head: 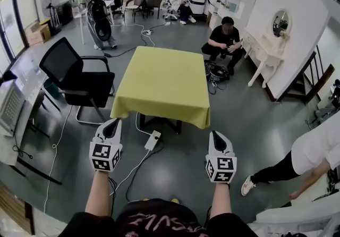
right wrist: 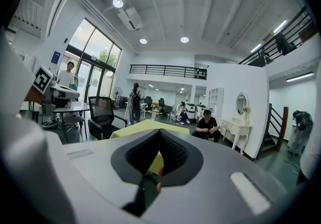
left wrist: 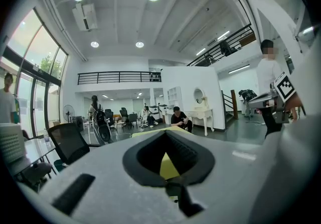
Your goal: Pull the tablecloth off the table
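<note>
Yellow tablecloth point(head: 162, 84): spread flat over the small table point(head: 175, 124) at centre, hanging down on its near and left sides; black office chair point(head: 74, 77) just left of it. Left gripper point(head: 113, 122) and right gripper point(head: 215, 135): each with jaws closed together on nothing, on the table's near side, apart from the cloth's near hem; white power strip point(head: 153, 140) on the floor between them.

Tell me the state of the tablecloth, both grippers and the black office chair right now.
tablecloth: spread flat, edges hanging down, not yet pulled off.
left gripper: shut, holding nothing.
right gripper: shut, holding nothing.
black office chair: upright, nobody sitting in it.
</note>
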{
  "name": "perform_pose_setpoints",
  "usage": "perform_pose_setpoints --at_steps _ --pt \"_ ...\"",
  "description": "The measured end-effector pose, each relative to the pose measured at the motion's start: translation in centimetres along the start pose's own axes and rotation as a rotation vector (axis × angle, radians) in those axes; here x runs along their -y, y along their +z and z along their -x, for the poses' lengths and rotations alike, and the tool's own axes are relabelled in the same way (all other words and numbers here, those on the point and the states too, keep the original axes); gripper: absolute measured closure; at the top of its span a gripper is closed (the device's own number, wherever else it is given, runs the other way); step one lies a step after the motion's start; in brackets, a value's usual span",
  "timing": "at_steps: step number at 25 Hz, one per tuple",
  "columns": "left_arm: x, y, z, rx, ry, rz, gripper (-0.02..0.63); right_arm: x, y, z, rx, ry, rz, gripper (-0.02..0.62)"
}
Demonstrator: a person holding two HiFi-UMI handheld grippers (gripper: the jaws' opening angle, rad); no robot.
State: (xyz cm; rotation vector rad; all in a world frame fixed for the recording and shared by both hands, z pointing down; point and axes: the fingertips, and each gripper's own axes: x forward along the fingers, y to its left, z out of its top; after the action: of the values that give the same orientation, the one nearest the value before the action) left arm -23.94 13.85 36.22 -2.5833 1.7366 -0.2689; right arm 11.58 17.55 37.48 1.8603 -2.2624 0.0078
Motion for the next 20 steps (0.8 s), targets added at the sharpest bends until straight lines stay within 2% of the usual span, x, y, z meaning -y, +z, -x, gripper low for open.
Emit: perform_pose_setpoints --at_steps 10,20 --pt "-3.5 -1.4 -1.4 -0.002 -0.022 0.015 0.600 -3.6 -0.7 -2.8 -0.041 0.016 0.041 0.583" --pt "-5.8 -3.4 -8.3 -0.017 -0.026 0.002 0.600 -2.2 -2.5 -10.3 -0.039 0.012 0.026 0.583"
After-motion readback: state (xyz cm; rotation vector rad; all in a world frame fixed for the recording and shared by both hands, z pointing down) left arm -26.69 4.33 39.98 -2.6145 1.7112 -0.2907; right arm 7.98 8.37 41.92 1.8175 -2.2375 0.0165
